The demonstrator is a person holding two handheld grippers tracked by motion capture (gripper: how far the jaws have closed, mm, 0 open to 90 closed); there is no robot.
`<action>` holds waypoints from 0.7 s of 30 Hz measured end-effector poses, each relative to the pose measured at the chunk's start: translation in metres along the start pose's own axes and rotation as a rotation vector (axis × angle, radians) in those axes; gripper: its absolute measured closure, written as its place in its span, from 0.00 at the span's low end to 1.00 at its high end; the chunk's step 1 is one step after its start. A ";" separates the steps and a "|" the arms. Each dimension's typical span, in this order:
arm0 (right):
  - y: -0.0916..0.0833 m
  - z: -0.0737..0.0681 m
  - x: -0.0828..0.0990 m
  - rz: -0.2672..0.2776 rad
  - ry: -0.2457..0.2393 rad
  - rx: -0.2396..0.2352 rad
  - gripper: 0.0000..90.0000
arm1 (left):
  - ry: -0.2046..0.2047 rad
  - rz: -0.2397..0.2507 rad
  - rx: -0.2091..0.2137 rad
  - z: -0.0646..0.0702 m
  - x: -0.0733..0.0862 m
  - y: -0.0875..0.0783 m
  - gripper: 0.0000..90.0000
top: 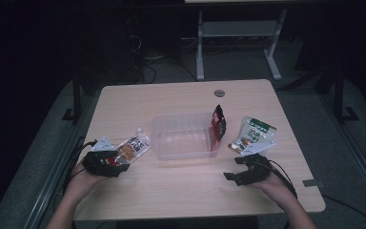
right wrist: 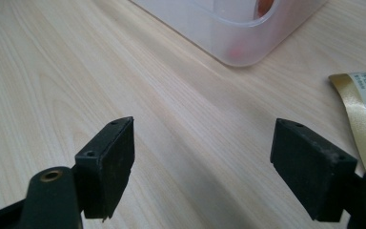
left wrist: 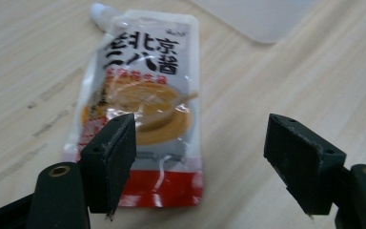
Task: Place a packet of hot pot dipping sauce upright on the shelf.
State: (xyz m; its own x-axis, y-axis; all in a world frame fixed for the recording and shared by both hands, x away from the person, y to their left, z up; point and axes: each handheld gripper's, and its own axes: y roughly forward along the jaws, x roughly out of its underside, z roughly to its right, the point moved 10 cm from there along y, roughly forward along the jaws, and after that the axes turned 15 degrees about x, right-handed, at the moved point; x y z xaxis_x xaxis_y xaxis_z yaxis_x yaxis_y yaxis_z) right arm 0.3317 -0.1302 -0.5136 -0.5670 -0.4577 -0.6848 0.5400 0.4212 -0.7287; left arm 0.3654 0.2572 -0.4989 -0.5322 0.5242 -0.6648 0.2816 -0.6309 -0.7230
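A clear plastic tray [top: 183, 136] sits near the middle of the light wooden desk [top: 186, 191], and everything else is placed around it. A dark red packet [top: 218, 125] stands upright at the tray's right end, leaning on the wall; through the translucent corner of the tray [right wrist: 233, 33] in the right gripper view, a red-orange shape shows inside.

Left of the tray, just apart from it, a spouted sauce pouch [top: 134, 147] lies flat on the desk. In the left gripper view the sauce pouch [left wrist: 145, 102] shows a white cap at its far end, dark printed characters, a picture of brown sauce and a red band along its near edge. The left tool [top: 106, 162] rests at the pouch's near end, held by 1 hand [top: 83, 179]. The left tool [left wrist: 209, 157] has its 2 jaws spread wide, 1 over the pouch's lower left and the other over bare desk, gripping nothing.

Right of the tray lies a green and white packet [top: 253, 135]. The right tool [top: 249, 171] sits just in front of that packet. In its own view the right tool [right wrist: 202, 167] is also wide open and empty above bare wood, with the packet's gold-edged corner [right wrist: 362, 114] beside the right jaw.
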 end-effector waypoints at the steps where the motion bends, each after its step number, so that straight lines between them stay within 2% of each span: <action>1: 0.000 0.000 0.000 0.000 0.001 0.001 0.25 | 0.002 0.000 -0.011 -0.004 -0.002 -0.001 0.29; 2: 0.000 0.001 0.000 -0.002 0.000 0.002 0.25 | 0.002 0.007 -0.016 -0.007 -0.004 -0.001 0.29; 3: 0.000 0.001 0.000 -0.003 0.000 0.005 0.25 | -0.011 0.020 -0.028 -0.016 -0.008 -0.002 0.28; 4: 0.000 0.001 0.000 -0.003 0.000 0.005 0.25 | -0.011 0.020 -0.028 -0.016 -0.008 -0.002 0.27; 5: -0.001 0.001 0.000 -0.003 0.000 0.006 0.25 | -0.015 0.029 -0.040 -0.024 -0.012 0.000 0.26; 6: -0.001 0.001 0.000 -0.001 0.004 0.006 0.25 | -0.015 0.029 -0.040 -0.024 -0.012 0.000 0.26; 7: -0.001 0.001 0.000 0.002 0.004 0.006 0.25 | -0.023 0.029 -0.043 -0.030 -0.013 0.002 0.26; 11: -0.001 0.002 0.000 0.002 0.004 0.009 0.25 | -0.027 0.008 -0.042 -0.034 -0.010 0.009 0.26; 14: -0.001 0.003 0.000 -0.001 0.006 0.007 0.25 | -0.024 -0.013 -0.026 -0.034 -0.006 0.016 0.26; 15: -0.001 0.003 0.000 -0.001 0.004 0.008 0.25 | -0.013 -0.026 -0.028 -0.036 -0.005 0.017 0.26; 16: -0.001 0.003 0.000 -0.001 0.004 0.008 0.25 | -0.025 -0.020 -0.027 -0.036 -0.007 0.020 0.26; 18: -0.001 0.003 0.000 0.001 0.003 0.010 0.25 | -0.016 -0.021 -0.023 -0.039 -0.014 0.023 0.29; 19: -0.001 0.003 0.000 0.001 0.003 0.011 0.25 | -0.014 -0.020 -0.027 -0.044 -0.020 0.026 0.38; 21: -0.002 0.003 0.000 0.003 0.003 0.012 0.25 | -0.029 -0.018 -0.030 -0.046 -0.022 0.029 0.40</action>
State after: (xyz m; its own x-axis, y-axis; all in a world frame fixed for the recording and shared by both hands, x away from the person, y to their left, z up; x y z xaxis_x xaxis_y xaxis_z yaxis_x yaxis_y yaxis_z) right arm 0.3326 -0.1335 -0.5124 -0.5674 -0.4544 -0.6867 0.5491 0.4126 -0.7268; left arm 0.4223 0.2540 -0.5135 -0.5604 0.5179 -0.6463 0.2956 -0.6039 -0.7402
